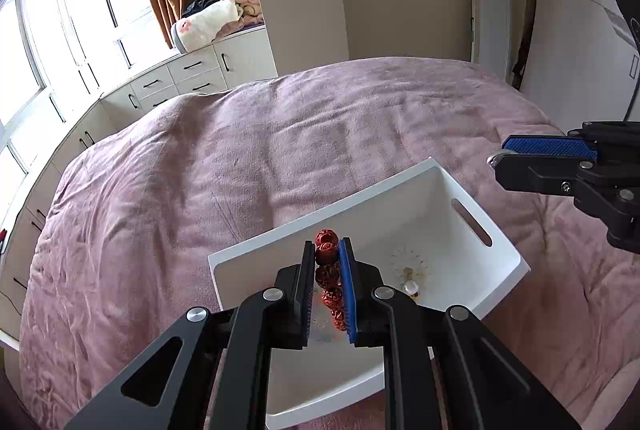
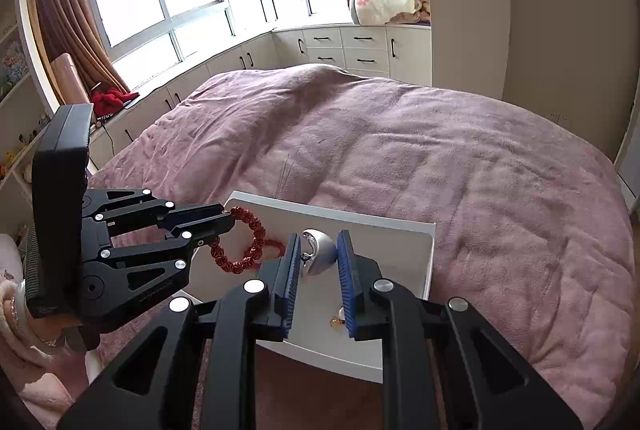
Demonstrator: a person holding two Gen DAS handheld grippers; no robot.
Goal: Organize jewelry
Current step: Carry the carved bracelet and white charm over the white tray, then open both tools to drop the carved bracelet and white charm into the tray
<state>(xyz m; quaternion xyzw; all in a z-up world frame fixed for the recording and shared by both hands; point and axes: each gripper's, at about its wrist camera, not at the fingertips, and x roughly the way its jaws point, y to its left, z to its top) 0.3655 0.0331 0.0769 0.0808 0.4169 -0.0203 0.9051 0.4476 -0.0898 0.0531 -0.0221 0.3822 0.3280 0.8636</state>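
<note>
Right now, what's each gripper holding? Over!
Left gripper shut on red carved-bead bracelet, over white plastic tray. Right gripper shut on silver bangle. Pearl piece already in tray. Nothing blocking.

A bed with a mauve blanket (image 1: 304,149) carries a white tray (image 1: 404,189), lying directly below both claws.

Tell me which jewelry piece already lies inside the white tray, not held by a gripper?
The pearl piece on the white tray floor. The red bead bracelet hangs from the left gripper; the silver piece sits in the right gripper.
</note>
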